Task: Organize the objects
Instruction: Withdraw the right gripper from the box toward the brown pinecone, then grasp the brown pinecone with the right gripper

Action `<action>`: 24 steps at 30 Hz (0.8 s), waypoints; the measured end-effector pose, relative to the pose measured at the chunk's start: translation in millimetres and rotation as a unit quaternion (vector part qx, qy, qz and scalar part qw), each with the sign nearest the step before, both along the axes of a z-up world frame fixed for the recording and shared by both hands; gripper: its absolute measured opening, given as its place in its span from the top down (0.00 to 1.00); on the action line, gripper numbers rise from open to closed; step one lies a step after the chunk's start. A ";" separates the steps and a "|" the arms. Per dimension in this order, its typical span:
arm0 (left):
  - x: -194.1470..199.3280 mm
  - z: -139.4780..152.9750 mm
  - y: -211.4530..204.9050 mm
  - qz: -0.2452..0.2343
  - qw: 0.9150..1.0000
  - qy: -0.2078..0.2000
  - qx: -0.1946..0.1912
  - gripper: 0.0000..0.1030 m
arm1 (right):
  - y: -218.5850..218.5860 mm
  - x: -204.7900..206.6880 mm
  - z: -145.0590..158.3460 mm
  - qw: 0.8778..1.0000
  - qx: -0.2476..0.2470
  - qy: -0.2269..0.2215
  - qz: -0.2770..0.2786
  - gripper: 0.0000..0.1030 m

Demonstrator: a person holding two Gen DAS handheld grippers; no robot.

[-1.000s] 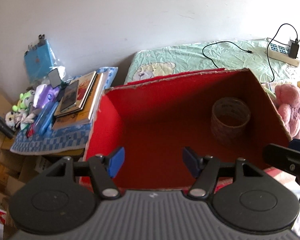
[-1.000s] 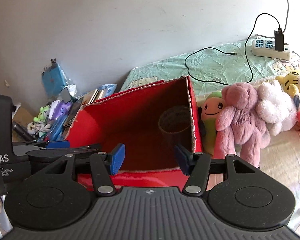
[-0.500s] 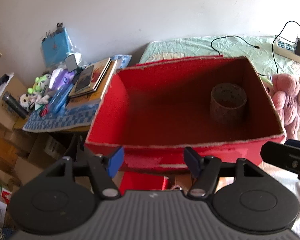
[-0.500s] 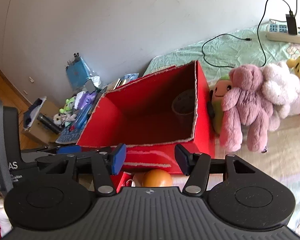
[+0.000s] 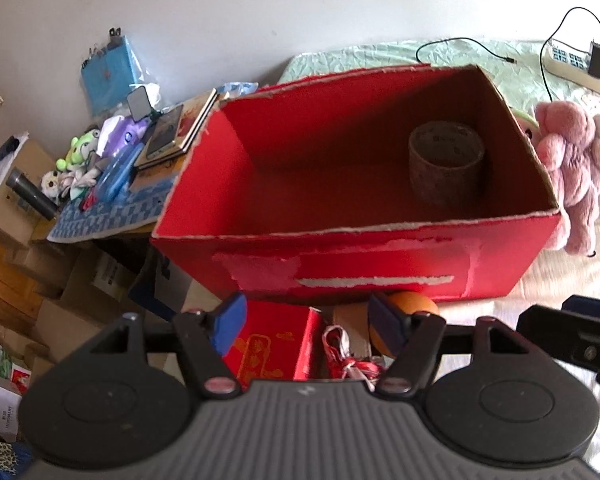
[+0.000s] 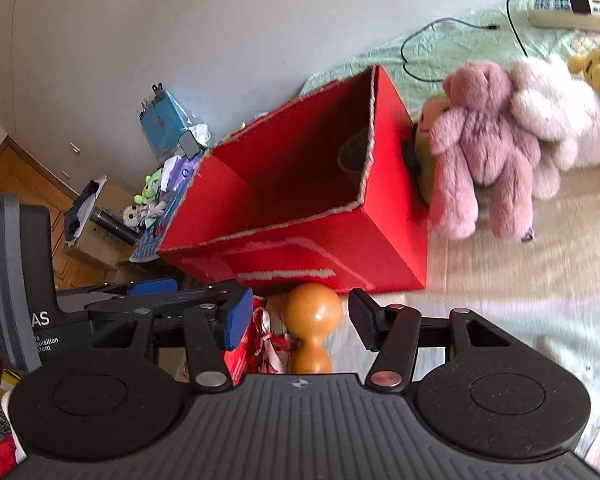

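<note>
Your left gripper (image 5: 308, 328) has its fingers spread wide and holds nothing; the red box (image 5: 352, 256) sits just ahead of it, with a cardboard tape roll (image 5: 446, 168) standing inside at the far right. Your right gripper (image 6: 298, 320) is likewise apart and empty, and an orange wooden piece (image 6: 312, 320) lies between its fingertips, below them. Ahead to its right, a pink plush bear (image 6: 480, 148) leans against the box.

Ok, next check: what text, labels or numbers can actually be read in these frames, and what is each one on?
"AS": white letters, cut off at the left, on the left gripper body, right wrist view.
"quisition" over "tem": small print just below, also cut off.
Small red box: gold print, blurred, unreadable.
Cardboard roll in the red box: faint marks, unreadable.
Books: covers unreadable.
</note>
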State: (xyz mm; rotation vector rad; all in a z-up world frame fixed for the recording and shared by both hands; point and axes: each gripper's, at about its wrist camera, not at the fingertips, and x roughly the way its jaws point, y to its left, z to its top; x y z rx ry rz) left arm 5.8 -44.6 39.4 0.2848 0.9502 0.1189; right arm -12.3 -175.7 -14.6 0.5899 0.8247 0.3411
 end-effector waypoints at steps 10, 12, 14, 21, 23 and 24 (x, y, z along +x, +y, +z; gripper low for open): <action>-0.3 -21.6 -10.9 0.001 0.999 0.034 0.013 0.28 | -3.2 -1.3 -30.0 0.998 0.033 0.051 0.011 0.44; 0.0 -26.8 -11.2 0.001 0.999 0.042 0.016 0.28 | -5.8 -1.8 -36.7 0.997 0.043 0.062 0.015 0.44; 0.2 -31.8 -11.2 0.003 0.999 0.049 0.018 0.28 | -8.3 -1.7 -43.3 0.996 0.053 0.073 0.017 0.44; 0.8 -43.9 -11.1 0.011 0.998 0.065 0.023 0.28 | -14.8 -0.8 -61.8 0.991 0.080 0.103 0.032 0.44; -0.3 -45.6 -11.4 0.011 0.998 0.066 0.021 0.28 | -16.2 -0.4 -65.2 0.990 0.086 0.107 0.039 0.44; -1.9 -45.6 -10.5 0.008 0.998 0.065 0.018 0.28 | -17.1 -0.4 -67.3 0.989 0.089 0.110 0.043 0.44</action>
